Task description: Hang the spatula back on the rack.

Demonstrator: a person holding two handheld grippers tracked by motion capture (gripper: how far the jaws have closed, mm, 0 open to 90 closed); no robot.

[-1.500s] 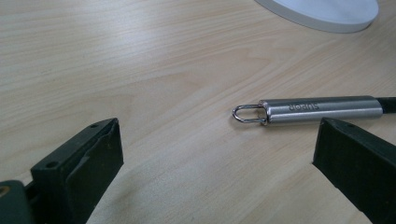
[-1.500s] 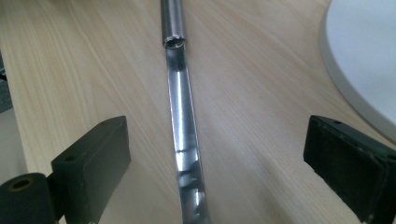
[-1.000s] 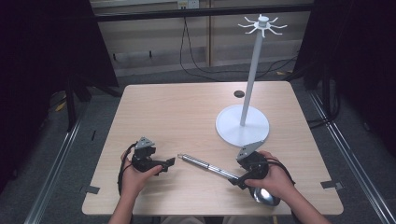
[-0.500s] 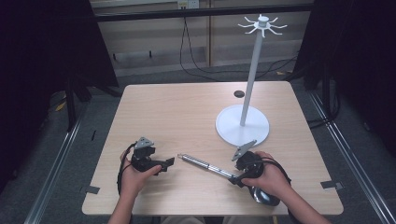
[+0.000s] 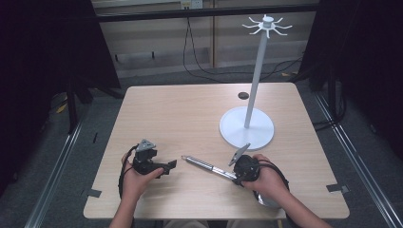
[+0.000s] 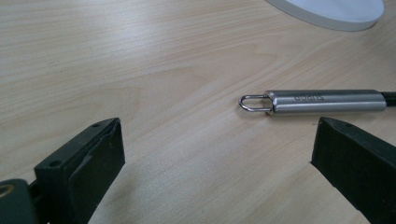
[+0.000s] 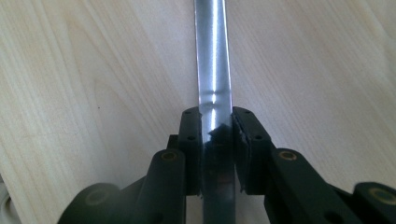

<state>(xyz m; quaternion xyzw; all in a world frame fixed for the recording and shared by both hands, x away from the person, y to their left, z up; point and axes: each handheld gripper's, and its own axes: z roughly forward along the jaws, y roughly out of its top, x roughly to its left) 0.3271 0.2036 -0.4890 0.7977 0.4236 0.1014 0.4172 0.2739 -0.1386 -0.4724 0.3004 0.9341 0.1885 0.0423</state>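
Note:
A steel utensil lies on the wooden table, its long handle point(image 5: 204, 165) pointing left and ending in a wire loop point(image 6: 254, 103). Its rounded bowl end point(image 5: 268, 200) peeks out under the person's right hand. My right gripper point(image 5: 236, 175) is shut on the handle point(image 7: 212, 56); its jaws have just closed and the pads press both sides of the shaft. My left gripper point(image 5: 168, 167) rests low on the table left of the loop, open with bare table between its jaws, and the handle point(image 6: 327, 101) lies just ahead of it.
A white stand with a round base point(image 5: 247, 130), a tall pole and a hooked top point(image 5: 267, 23) stands at the right rear of the table. A small dark disc point(image 5: 243, 95) lies behind it. The table's front edge is close under both hands.
The right gripper's jaws have closed onto the utensil's handle, with the hand shifting slightly. The left hand and its gripper have stayed still.

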